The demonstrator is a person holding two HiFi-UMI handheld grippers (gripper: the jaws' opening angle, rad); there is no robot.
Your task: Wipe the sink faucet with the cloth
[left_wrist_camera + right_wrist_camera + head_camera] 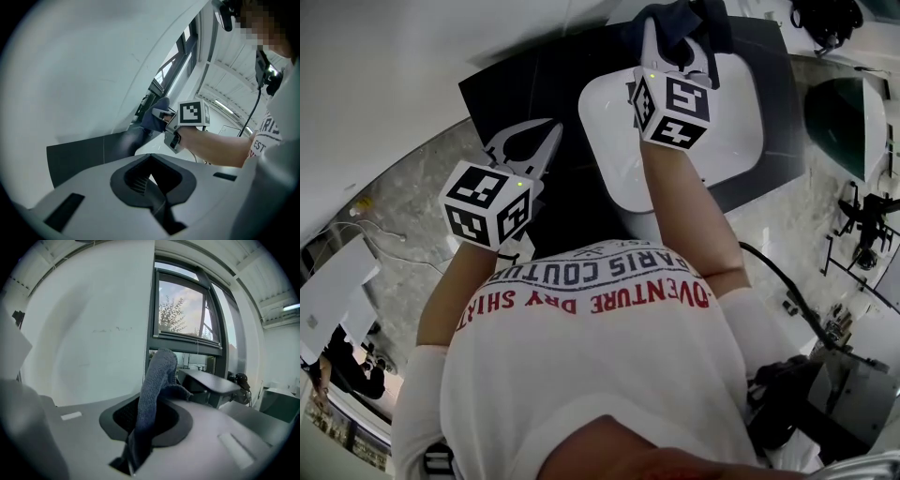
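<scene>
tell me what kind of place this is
Probably a washroom-style sink station inside a lab or workshop: a white sink set in a dark counter, a tall window, and a cleaning cloth.

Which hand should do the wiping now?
Right. The right gripper has its jaws shut on the cloth at the far end of the sink. The left gripper is empty, jaws shut, off beside the sink.

Left gripper [151,157] fingers together, empty; right gripper [162,114] beyond, clamping blue cloth [152,121] above dark counter [75,157].
</scene>
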